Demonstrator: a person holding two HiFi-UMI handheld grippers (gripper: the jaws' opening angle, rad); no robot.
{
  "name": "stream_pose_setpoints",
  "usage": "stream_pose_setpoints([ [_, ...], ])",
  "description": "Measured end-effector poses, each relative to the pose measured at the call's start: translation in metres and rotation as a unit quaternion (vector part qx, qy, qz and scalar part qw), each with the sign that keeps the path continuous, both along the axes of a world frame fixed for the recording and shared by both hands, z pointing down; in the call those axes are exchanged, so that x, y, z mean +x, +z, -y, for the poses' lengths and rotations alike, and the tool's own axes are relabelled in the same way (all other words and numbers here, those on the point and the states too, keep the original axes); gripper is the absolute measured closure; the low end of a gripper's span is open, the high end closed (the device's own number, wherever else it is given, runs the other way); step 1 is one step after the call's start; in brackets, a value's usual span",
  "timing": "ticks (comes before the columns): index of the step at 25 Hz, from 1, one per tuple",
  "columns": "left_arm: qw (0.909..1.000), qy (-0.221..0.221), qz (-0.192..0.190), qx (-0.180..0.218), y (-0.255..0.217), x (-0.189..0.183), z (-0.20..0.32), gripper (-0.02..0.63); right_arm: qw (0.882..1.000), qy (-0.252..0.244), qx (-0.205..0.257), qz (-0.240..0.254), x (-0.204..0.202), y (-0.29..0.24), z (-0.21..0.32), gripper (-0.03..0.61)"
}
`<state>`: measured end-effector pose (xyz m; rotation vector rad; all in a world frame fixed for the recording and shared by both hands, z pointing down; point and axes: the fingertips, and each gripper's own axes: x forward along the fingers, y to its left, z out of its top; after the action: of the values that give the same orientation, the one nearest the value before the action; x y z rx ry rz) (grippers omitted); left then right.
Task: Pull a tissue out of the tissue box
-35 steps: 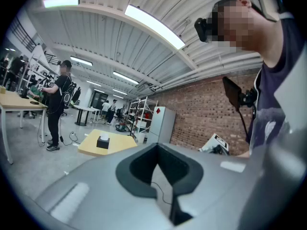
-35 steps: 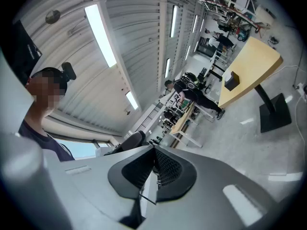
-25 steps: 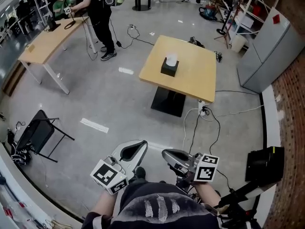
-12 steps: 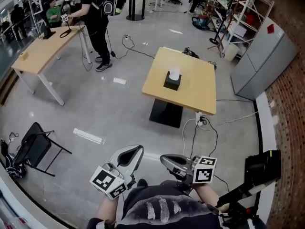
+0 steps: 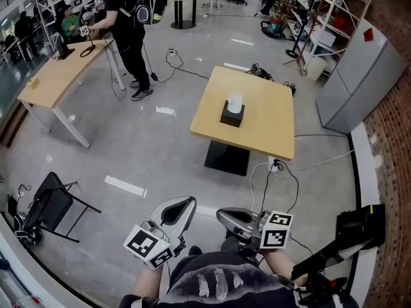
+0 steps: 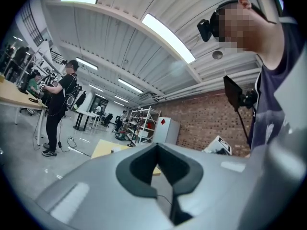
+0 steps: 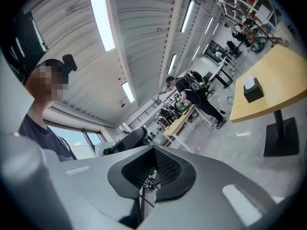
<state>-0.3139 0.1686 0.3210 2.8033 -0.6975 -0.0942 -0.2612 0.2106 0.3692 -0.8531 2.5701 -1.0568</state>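
Observation:
A black tissue box [image 5: 232,115] with a white tissue [image 5: 235,100] sticking up stands near the middle of a square wooden table [image 5: 263,124] some way ahead across the floor. The right gripper view shows the box [image 7: 253,91] and the table [image 7: 278,78] far off at the right. The left gripper view catches only a corner of the table [image 6: 103,149]. My left gripper [image 5: 186,203] and right gripper [image 5: 222,213] are close in front of my body, side by side and pointing level. Both are shut and hold nothing, and both are far from the box.
A person [image 5: 128,24] stands at a long desk [image 5: 58,76] at the back left. A black folding chair [image 5: 50,196] is on the left. Cables [image 5: 277,169] trail on the floor by the table's base. A grey cabinet [image 5: 359,76] and a black case [image 5: 357,222] are on the right.
The table and tissue box sit lower in the head view than a second ago, so I have come nearer to them. Both grippers keep their place before my body, still shut.

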Motion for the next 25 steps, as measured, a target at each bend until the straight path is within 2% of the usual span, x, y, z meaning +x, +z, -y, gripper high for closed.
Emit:
stream_pose_setpoints([
  [4, 0.9998, 0.006, 0.014, 0.009, -0.009, 0.042, 0.015, 0.612, 1.0, -0.007, 0.005, 0.013, 0.037, -0.004, 0.013, 0.586],
  [8, 0.9993, 0.024, 0.03, 0.002, -0.011, 0.095, 0.021, 0.612, 0.999, 0.031, 0.0, 0.026, 0.094, -0.005, 0.022, 0.586],
  [10, 0.999, 0.019, 0.04, 0.003, -0.012, 0.117, 0.028, 0.612, 0.998, 0.041, -0.002, 0.037, 0.122, -0.002, 0.035, 0.586],
  [16, 0.9975, -0.002, 0.071, -0.003, -0.008, 0.174, 0.048, 0.612, 0.997, 0.026, 0.003, 0.072, 0.186, 0.0, 0.063, 0.586],
  [21, 0.9961, -0.007, 0.087, -0.014, -0.005, 0.211, 0.053, 0.612, 0.997, 0.021, 0.009, 0.079, 0.223, -0.001, 0.08, 0.586],
  [25, 0.995, -0.017, 0.097, -0.015, -0.007, 0.226, 0.064, 0.612, 0.997, 0.022, 0.015, 0.078, 0.235, -0.005, 0.096, 0.586],
])
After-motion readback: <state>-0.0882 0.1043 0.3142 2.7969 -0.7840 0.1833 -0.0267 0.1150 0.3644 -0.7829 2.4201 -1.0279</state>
